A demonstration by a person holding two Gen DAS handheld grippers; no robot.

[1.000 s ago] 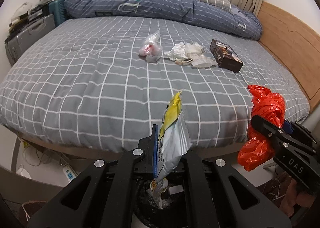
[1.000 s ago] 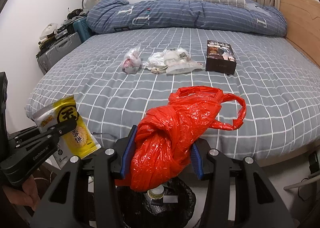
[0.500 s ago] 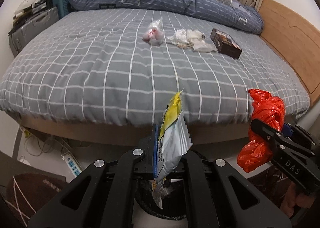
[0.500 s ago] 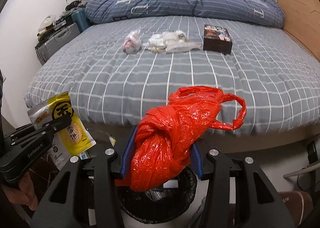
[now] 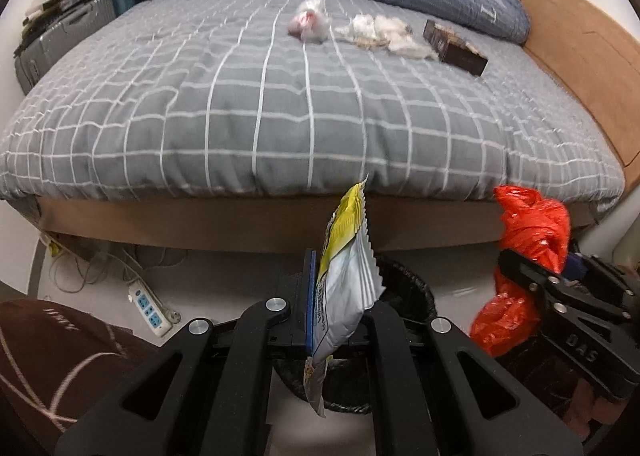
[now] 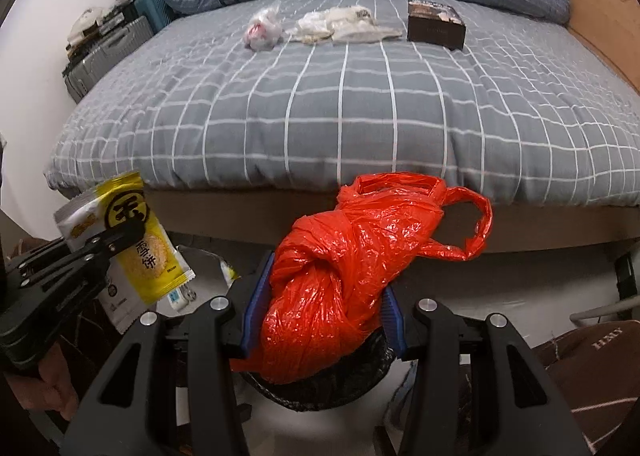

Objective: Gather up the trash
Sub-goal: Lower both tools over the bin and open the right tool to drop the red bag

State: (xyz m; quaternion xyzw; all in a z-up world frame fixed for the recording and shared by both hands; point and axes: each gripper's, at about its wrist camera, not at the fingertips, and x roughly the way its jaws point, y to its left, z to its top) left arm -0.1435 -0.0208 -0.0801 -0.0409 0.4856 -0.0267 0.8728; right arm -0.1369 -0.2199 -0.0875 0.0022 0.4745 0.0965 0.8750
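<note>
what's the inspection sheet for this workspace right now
surface: grey checked bed, rumpled duvet at its head
job's things: black-lined bin on floor; red plastic bag and yellow snack packet held above it
clutter: small clear bag, crumpled wrappers, dark box on bed
grippers: left gripper shut on packet; right gripper shut on bag
cables: power strip with loose cords under bed
surroundings: suitcases, wooden bed frame

snack packet (image 5: 346,288) yellow and silver | plastic bag (image 6: 344,280) red-orange | bedsheet (image 6: 360,104) grey, white grid | box (image 6: 436,26) dark brown, 1 o'clock
</note>
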